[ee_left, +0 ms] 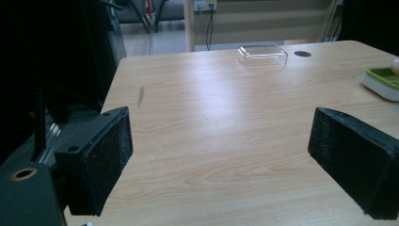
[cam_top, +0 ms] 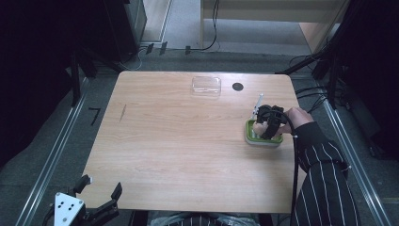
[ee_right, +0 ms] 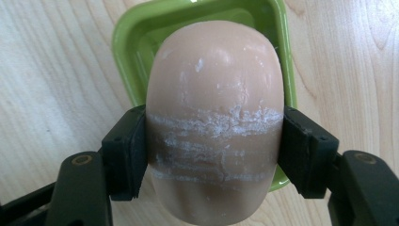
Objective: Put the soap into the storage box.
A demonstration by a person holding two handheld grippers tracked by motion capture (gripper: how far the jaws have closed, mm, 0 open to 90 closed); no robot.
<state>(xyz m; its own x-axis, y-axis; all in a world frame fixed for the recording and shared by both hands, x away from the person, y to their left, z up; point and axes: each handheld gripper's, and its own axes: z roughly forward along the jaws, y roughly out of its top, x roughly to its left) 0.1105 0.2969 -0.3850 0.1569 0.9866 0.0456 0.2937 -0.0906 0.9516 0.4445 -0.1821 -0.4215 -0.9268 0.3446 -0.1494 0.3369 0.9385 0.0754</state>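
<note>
— Beige soap (ee_right: 215, 122), oval, with white scuffed bands across its middle: that is what we see clamped between the right gripper's (ee_right: 214, 150) jaws, one pad on each flank.

— And where do we place it?

— Over the green dish (ee_right: 136, 42). In the right gripper view the dish rim frames the far end of the soap; whether the soap rests in the dish or hangs just above it, we cannot tell. From the high view the dish (cam_top: 254, 137) sits near the right edge of the wooden table (cam_top: 188, 150), with the right gripper (cam_top: 269, 123) over it and a hand (cam_top: 297, 117) in a striped sleeve (cam_top: 324, 174) behind.

— What else lies on the table?

— We see a clear lid (cam_top: 206, 85) near the far edge, with a dark round hole (cam_top: 237, 86) just beside it. A thin white stick (cam_top: 258, 102) pokes up beside the right gripper; we cannot tell what it is.

— The left gripper?

— We find the left gripper (cam_top: 101, 190) at the near left corner, jaws wide apart and holding nothing. Its own view looks across bare wood toward the lid (ee_left: 262, 54) and the dish (ee_left: 382, 82).
</note>
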